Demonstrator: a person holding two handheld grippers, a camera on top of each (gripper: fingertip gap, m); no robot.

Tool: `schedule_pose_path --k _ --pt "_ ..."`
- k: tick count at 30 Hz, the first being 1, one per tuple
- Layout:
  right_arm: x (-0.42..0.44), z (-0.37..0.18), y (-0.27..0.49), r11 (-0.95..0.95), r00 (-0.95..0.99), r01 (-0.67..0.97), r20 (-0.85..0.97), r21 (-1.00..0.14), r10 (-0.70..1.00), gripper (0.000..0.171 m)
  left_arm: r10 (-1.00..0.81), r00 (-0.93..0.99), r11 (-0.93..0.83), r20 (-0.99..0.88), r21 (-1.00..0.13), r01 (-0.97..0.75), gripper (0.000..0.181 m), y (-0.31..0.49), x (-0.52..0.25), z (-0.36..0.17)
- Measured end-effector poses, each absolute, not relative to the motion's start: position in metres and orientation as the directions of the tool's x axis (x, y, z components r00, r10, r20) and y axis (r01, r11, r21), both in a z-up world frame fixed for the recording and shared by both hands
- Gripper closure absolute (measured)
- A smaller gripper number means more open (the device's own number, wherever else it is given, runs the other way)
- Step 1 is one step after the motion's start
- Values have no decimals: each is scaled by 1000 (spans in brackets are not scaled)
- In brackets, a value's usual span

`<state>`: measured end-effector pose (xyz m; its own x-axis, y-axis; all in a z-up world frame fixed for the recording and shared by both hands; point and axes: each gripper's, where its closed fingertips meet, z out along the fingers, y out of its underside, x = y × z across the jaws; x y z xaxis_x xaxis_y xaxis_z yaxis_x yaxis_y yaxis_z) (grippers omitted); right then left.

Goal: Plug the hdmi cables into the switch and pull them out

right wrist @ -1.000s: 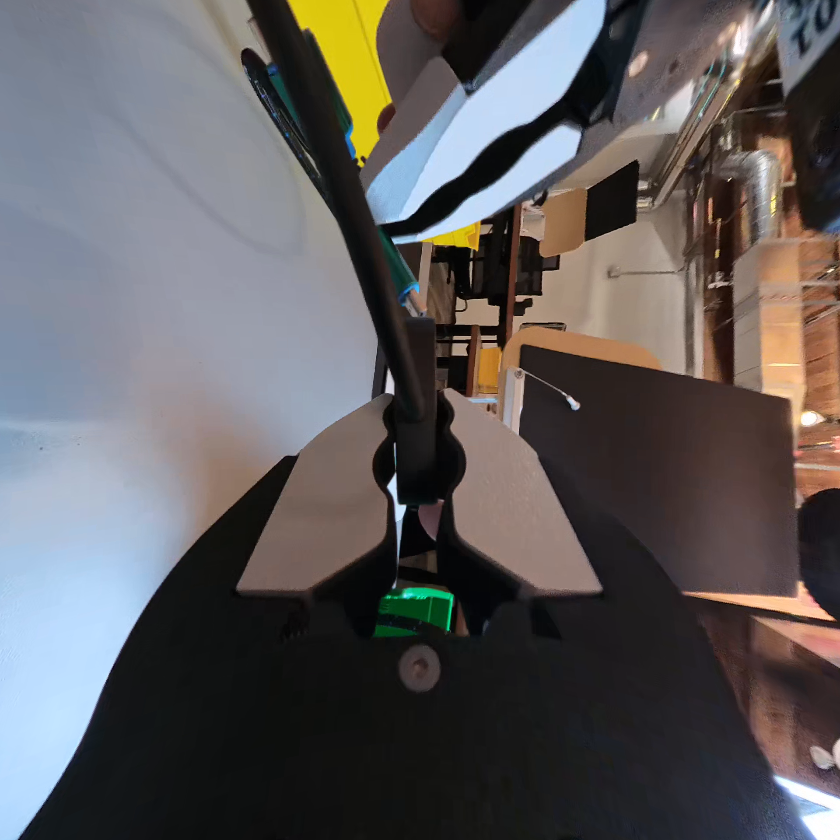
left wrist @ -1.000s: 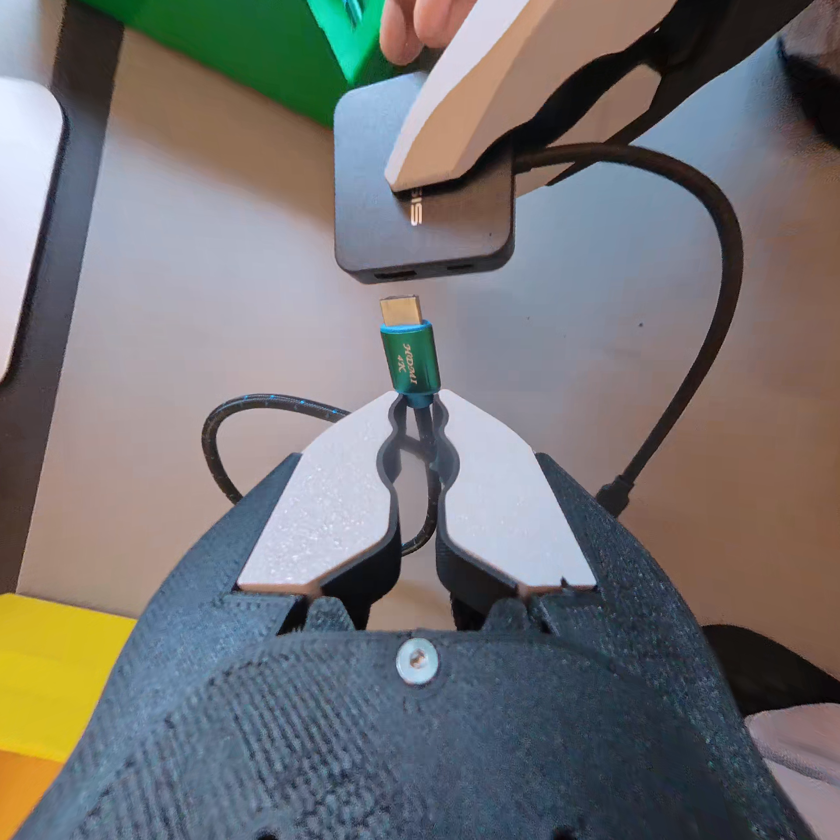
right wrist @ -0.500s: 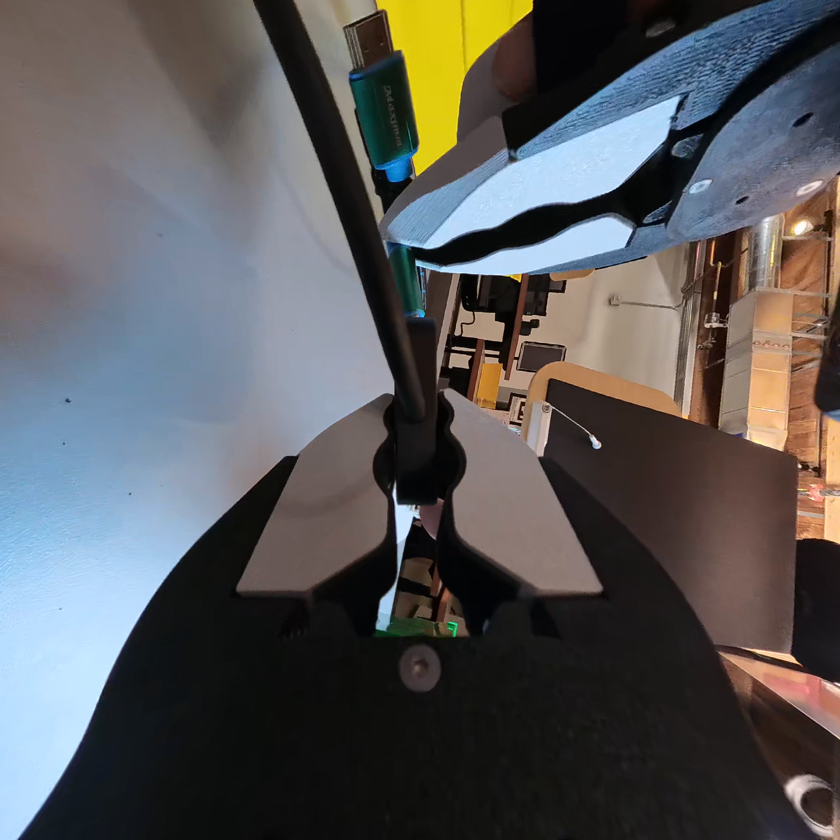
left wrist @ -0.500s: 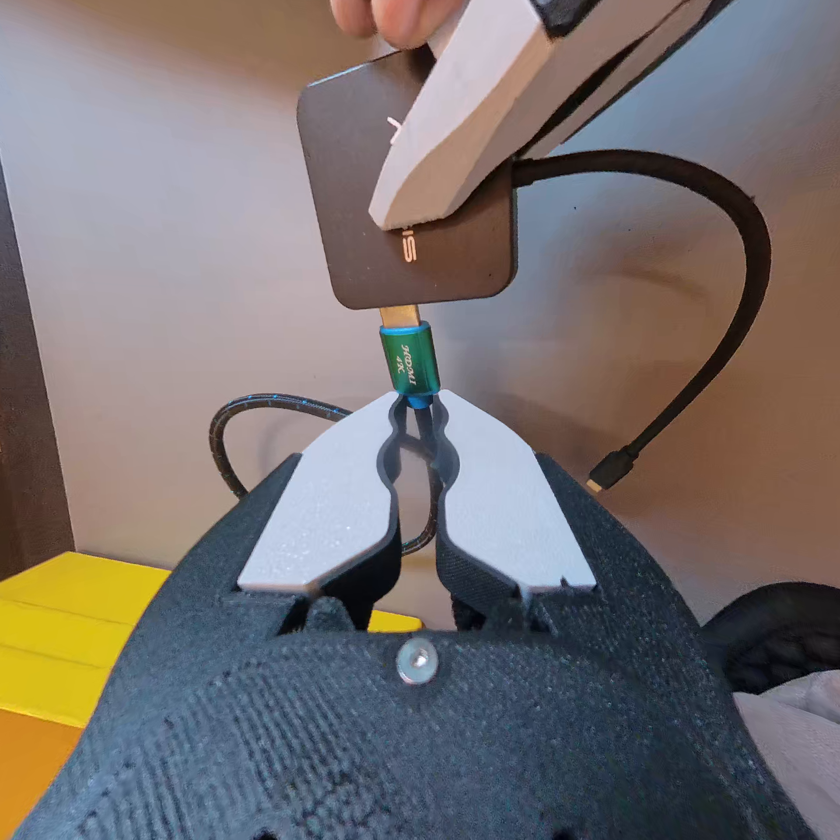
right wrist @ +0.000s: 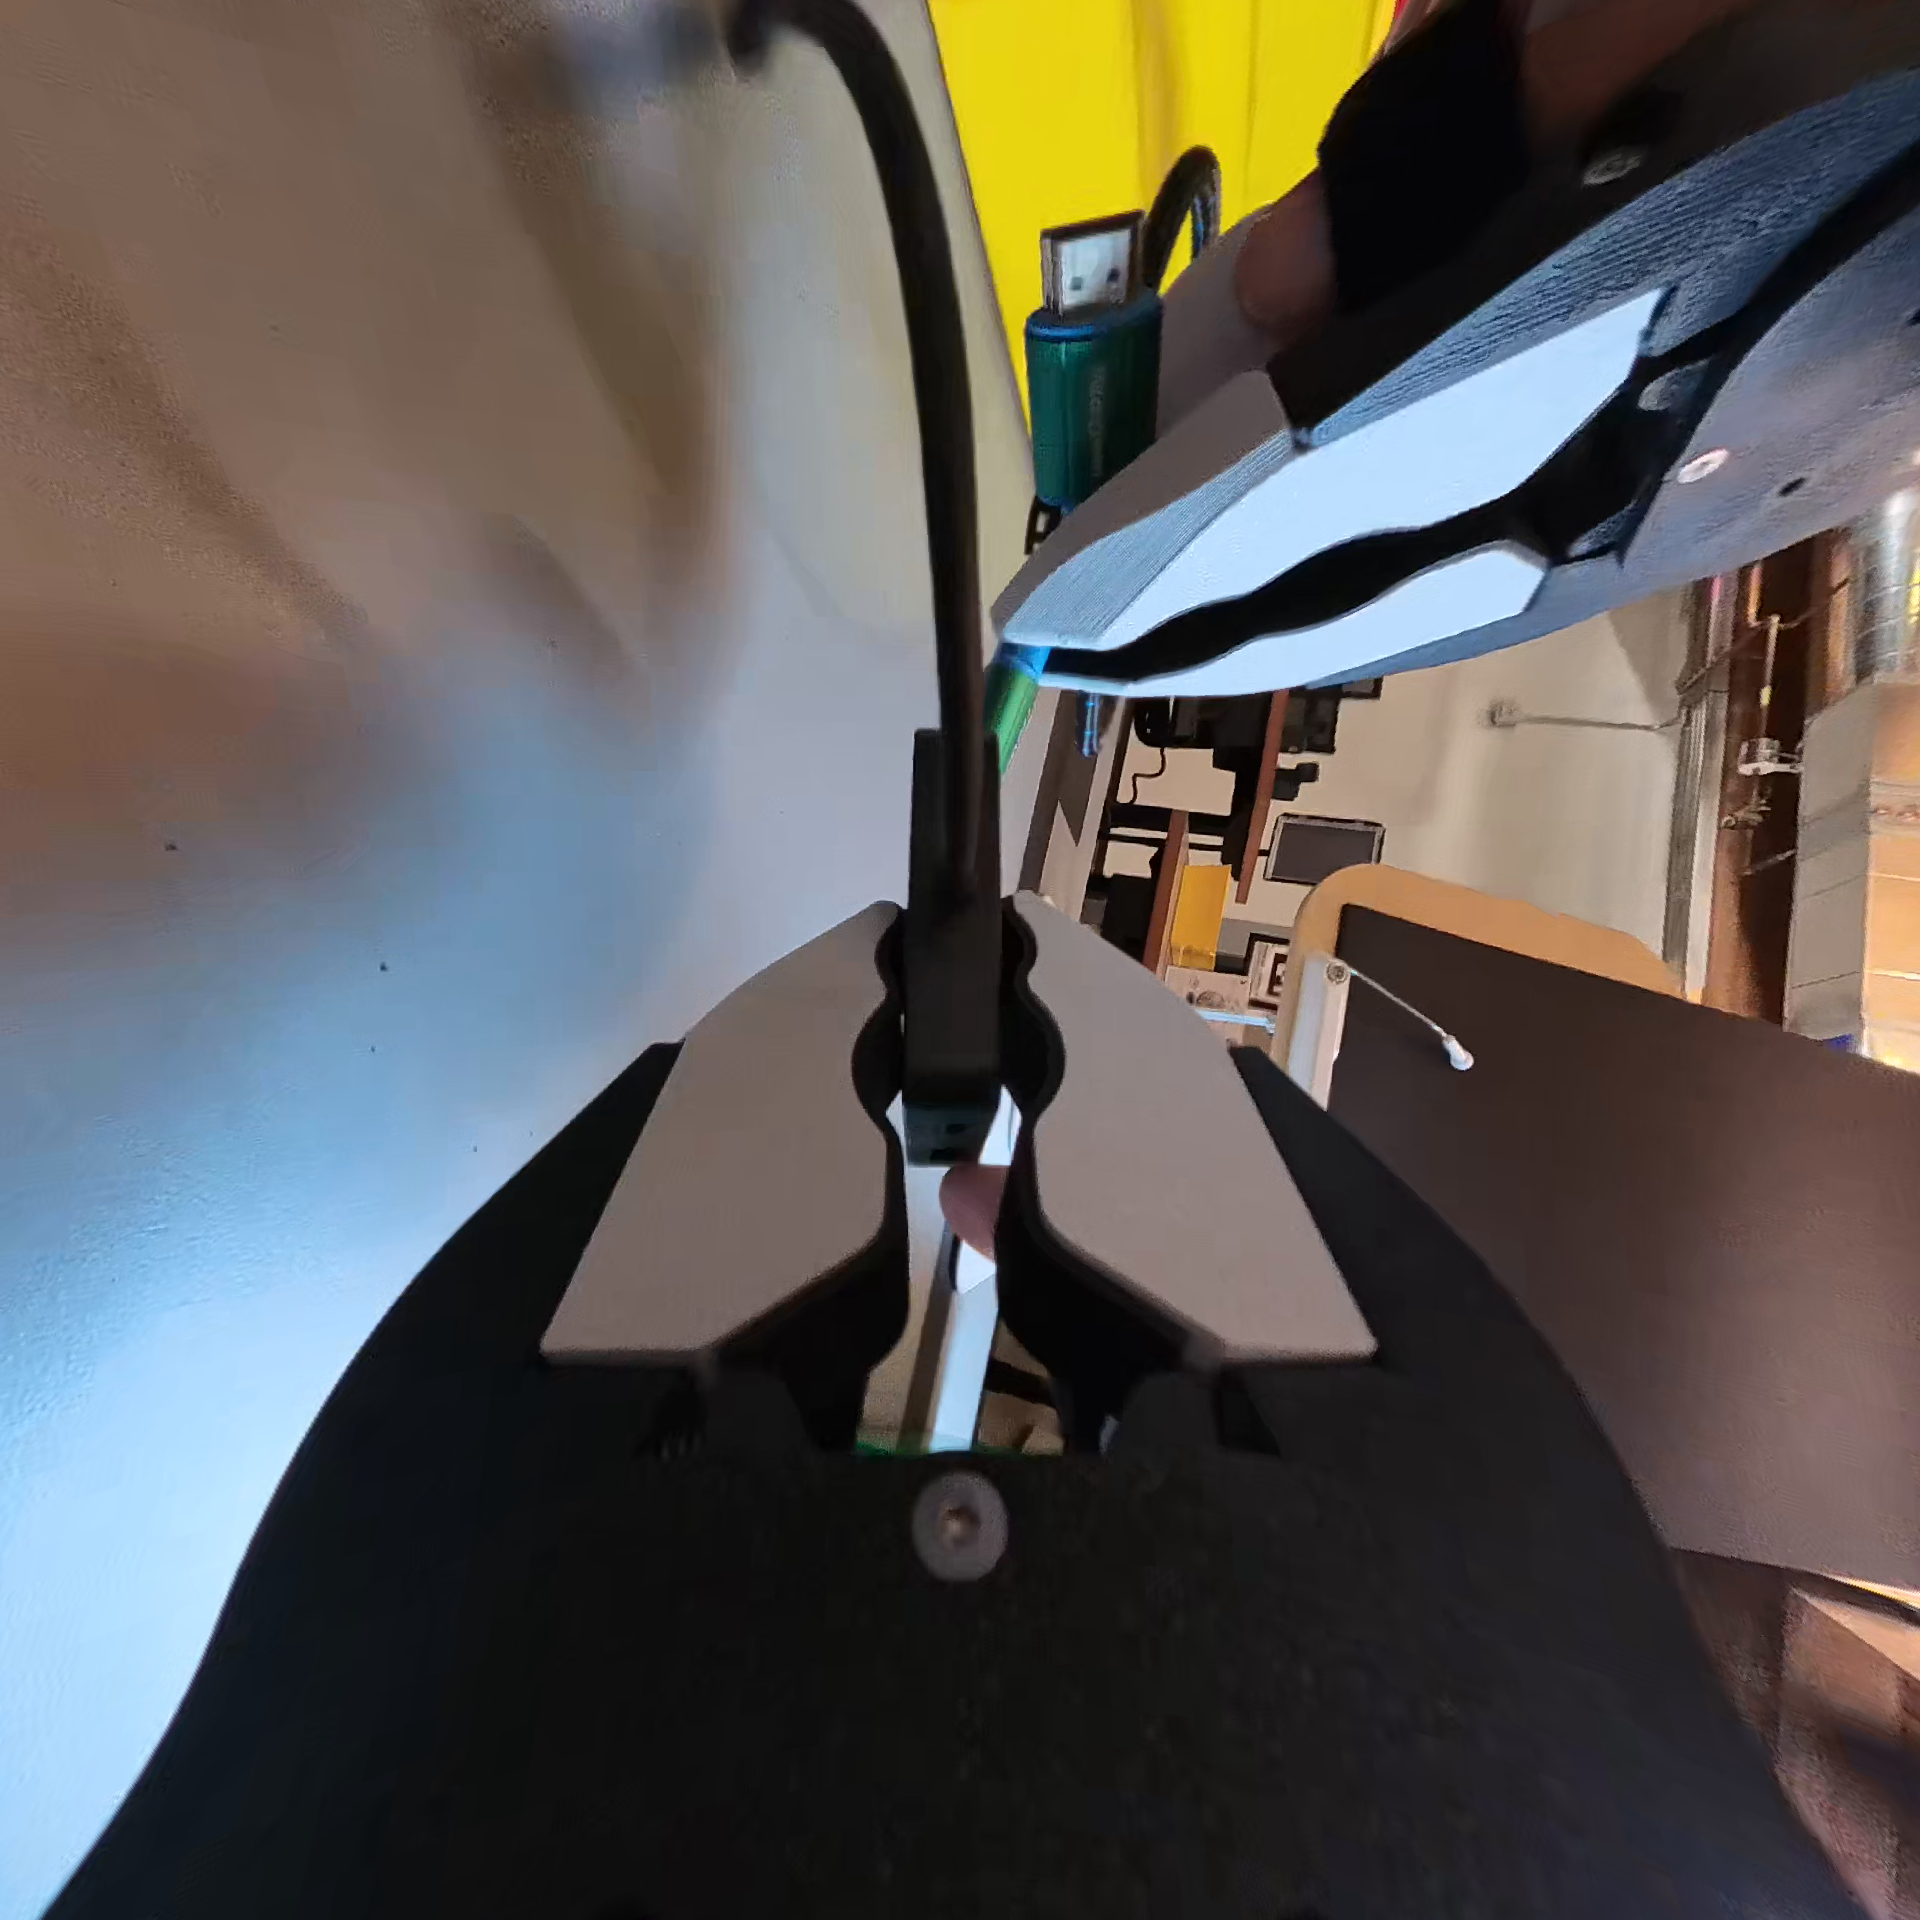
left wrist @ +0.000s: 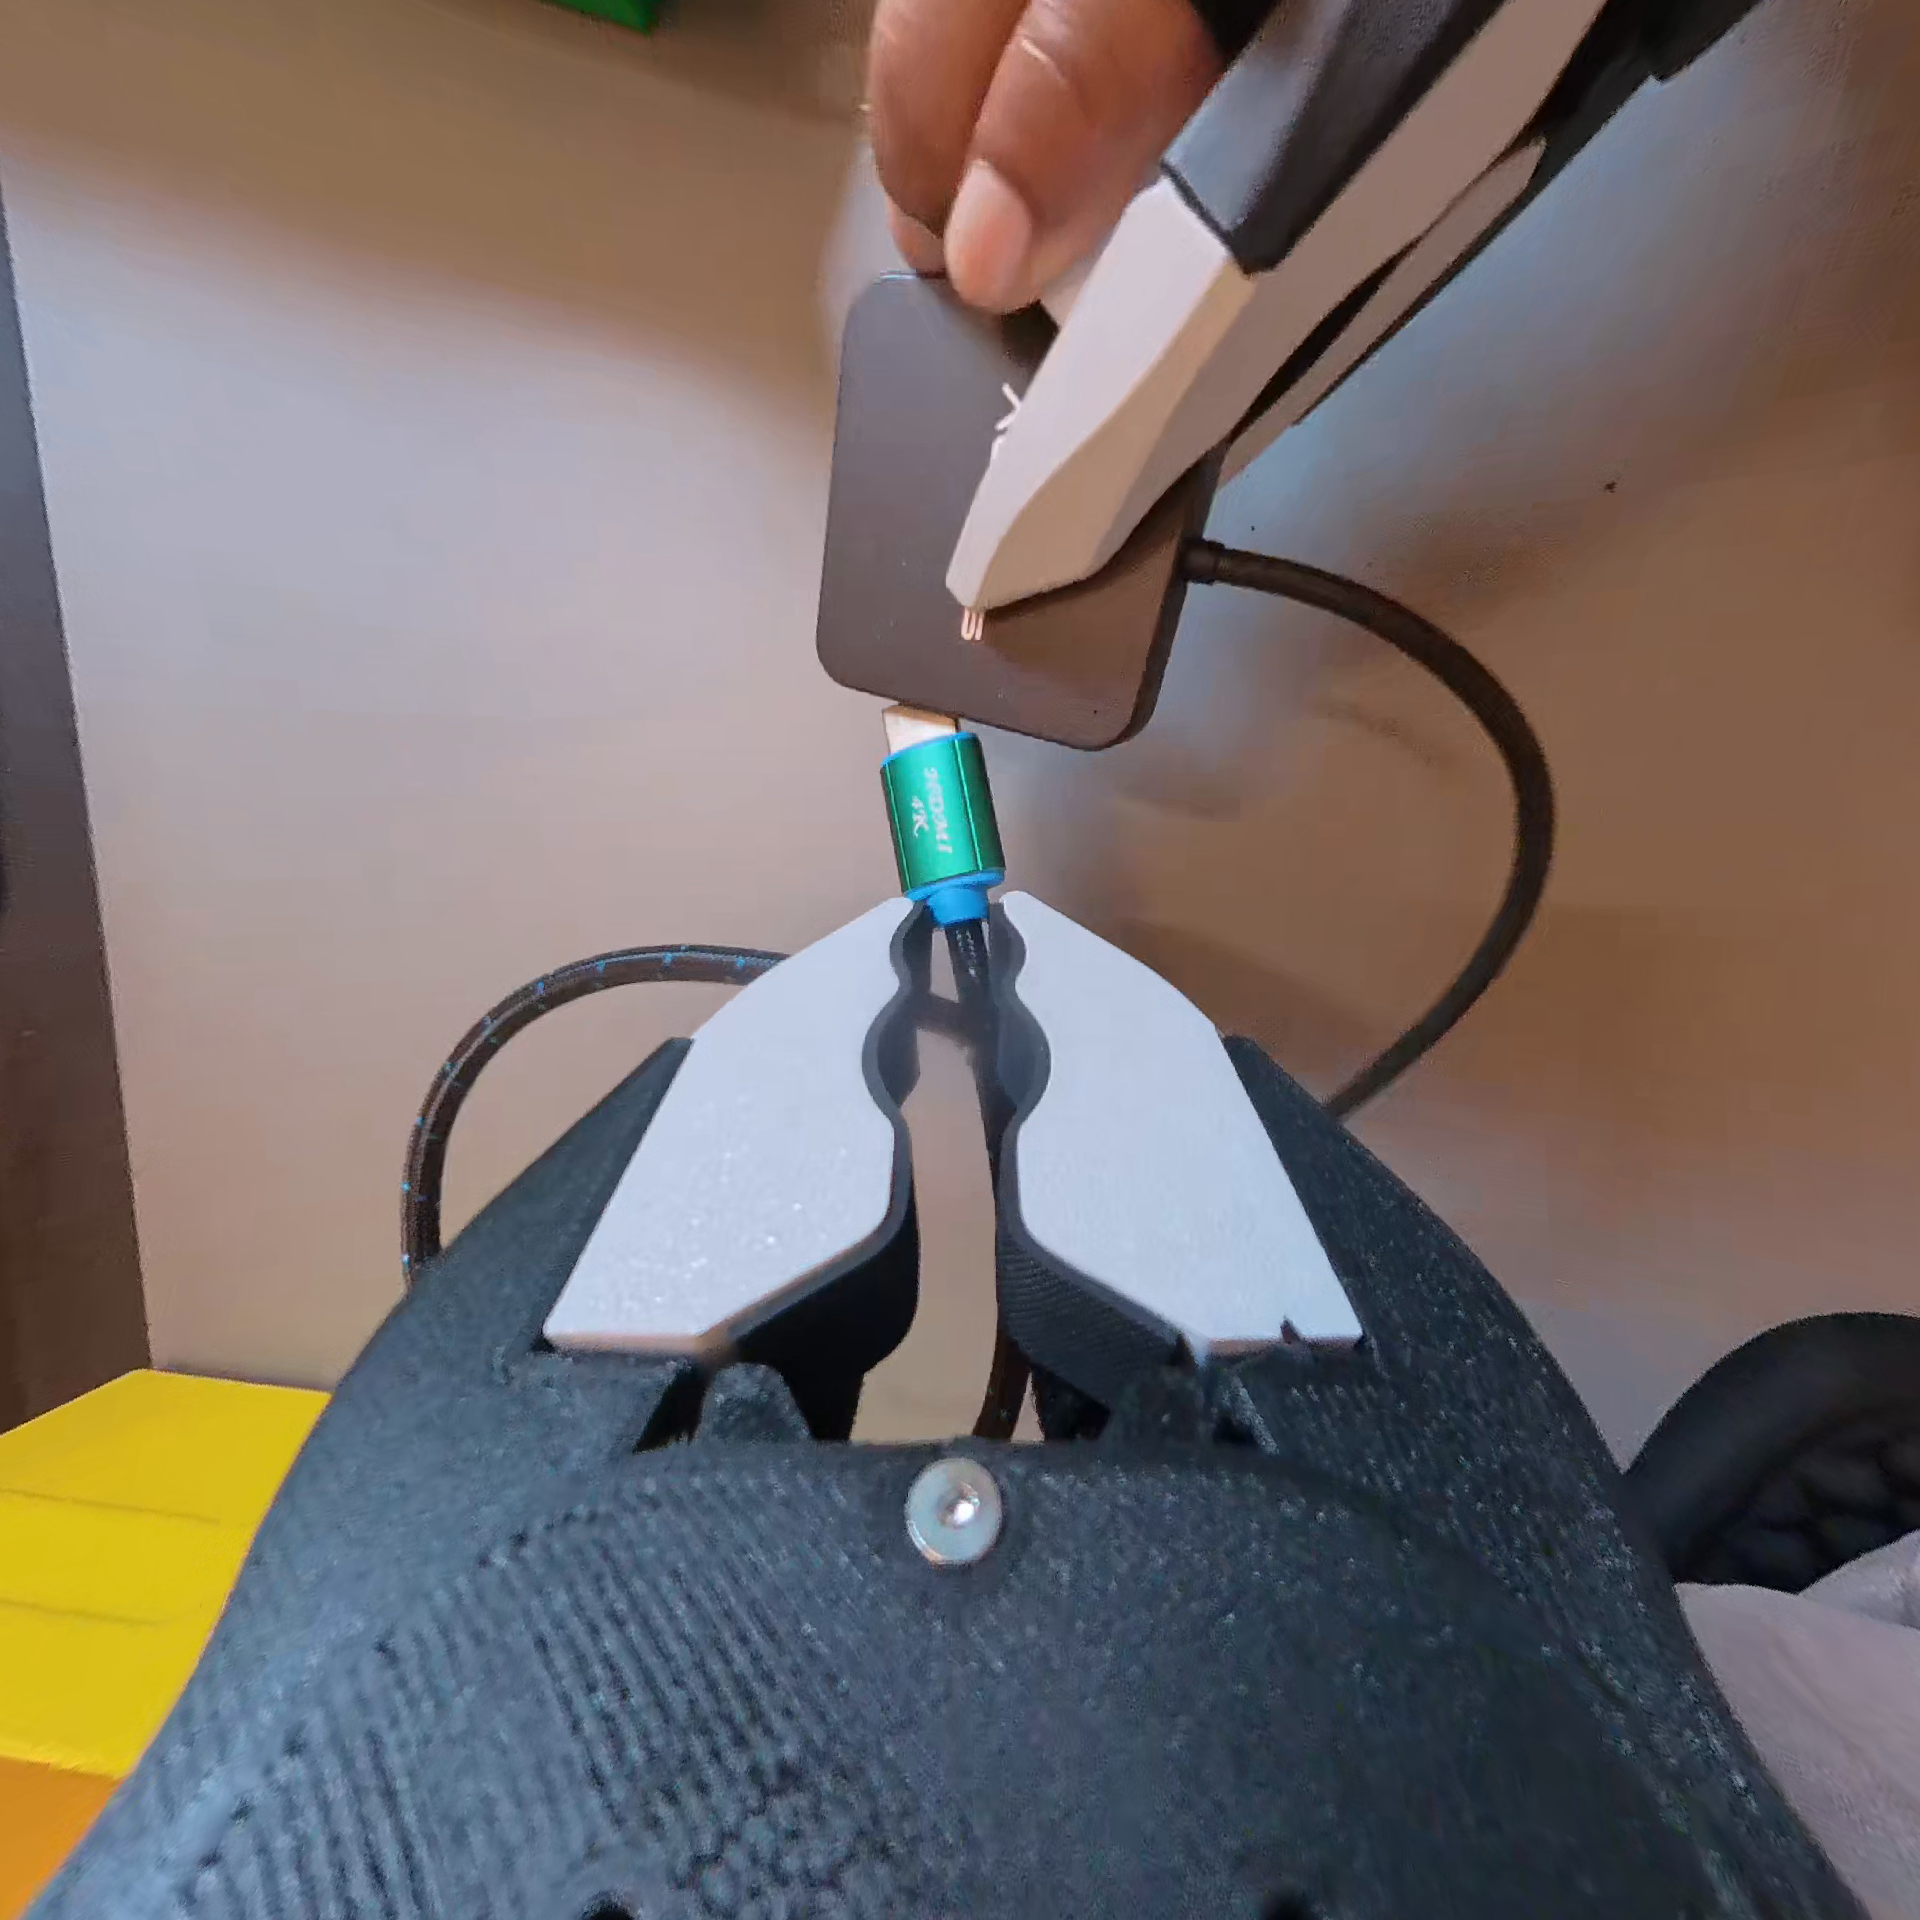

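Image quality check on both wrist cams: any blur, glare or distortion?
Left wrist view: green HDMI plug and switch sharp, hand slightly soft, even warm light. Right wrist view: table motion-smeared with bluish glare, second green plug blurred, strong fisheye bending.

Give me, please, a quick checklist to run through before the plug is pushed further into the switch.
1. Left gripper shut on the cable behind the green plug: ok.
2. Right gripper clamped on the switch: ok.
3. Plug tip at the switch's edge: ok.
4. Plug fully seated: not ok, gold metal shows.
5. Plug in line with the port: cannot tell, port hidden.
6. Switch's own black cable away from the plug: ok.
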<state>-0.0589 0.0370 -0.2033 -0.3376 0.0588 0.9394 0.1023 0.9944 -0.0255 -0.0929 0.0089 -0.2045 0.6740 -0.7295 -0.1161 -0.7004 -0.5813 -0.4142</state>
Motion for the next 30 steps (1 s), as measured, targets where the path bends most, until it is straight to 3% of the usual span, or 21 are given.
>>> schedule_pose_path --k 1,5,18,22,30 --pt "-59 -204 38 994 -335 109 940 -30 65 158 -730 675 -582 -102 -424 -693 171 9 -93 -206" --pt "-59 -196 43 988 -294 96 944 -125 148 157 -772 635 -538 -28 -503 -677 171 5 -81 -203" --pt "-46 -166 13 979 -298 -47 938 -201 178 157 -861 503 -348 -72 -638 -687 172 -19 -79 -169" --pt "-39 -149 7 956 -295 -87 924 -280 243 157 -886 460 -277 -64 -722 -635 172 -24 -72 -154" --pt "-18 -113 -18 929 -319 -162 908 -333 270 157 -942 336 -163 -19 -847 -505 172 -44 -53 -124"
